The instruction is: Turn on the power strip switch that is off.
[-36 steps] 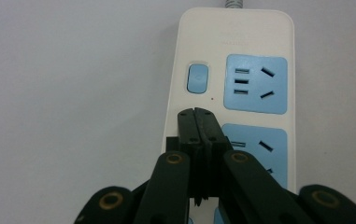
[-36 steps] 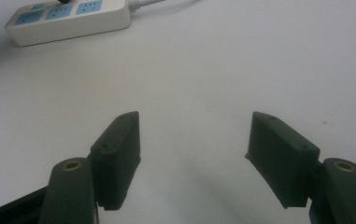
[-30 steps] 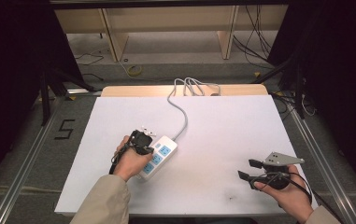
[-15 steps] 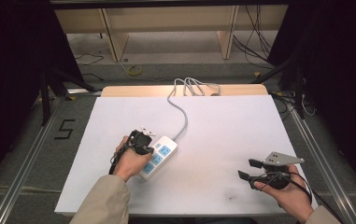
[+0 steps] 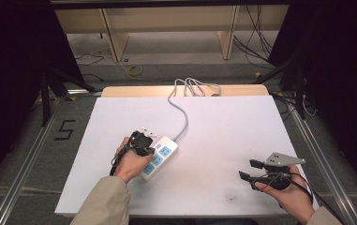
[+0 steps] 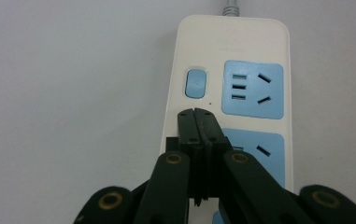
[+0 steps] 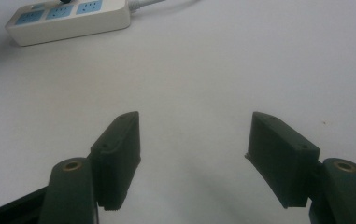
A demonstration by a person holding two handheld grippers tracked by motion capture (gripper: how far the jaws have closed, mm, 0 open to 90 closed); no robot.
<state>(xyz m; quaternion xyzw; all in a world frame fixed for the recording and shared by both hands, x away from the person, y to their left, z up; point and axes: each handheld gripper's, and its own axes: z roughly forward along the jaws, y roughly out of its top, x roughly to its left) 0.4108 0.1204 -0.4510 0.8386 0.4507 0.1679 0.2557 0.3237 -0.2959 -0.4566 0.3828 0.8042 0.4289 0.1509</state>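
Observation:
A white power strip [image 5: 163, 154] with blue sockets lies left of the middle of the white table [image 5: 223, 131]. Its grey cable [image 5: 184, 117] runs to the far edge. My left gripper [image 5: 142, 143] is over the strip's near end, held in a hand. In the left gripper view its jaws are shut with nothing between them, and the left gripper [image 6: 195, 114] points down at the strip [image 6: 231, 56] just below the blue switch [image 6: 195, 83]. My right gripper [image 5: 246, 169] stands open above the bare table at the near right. In its own view the right gripper [image 7: 194, 130] holds nothing, and the strip [image 7: 68, 21] lies far off.
A coil of grey cable [image 5: 197, 86] lies at the table's far edge on a wooden board [image 5: 134, 91]. A small white piece [image 5: 147, 130] sits just beyond the left gripper. Wooden shelving legs and floor cables stand behind the table.

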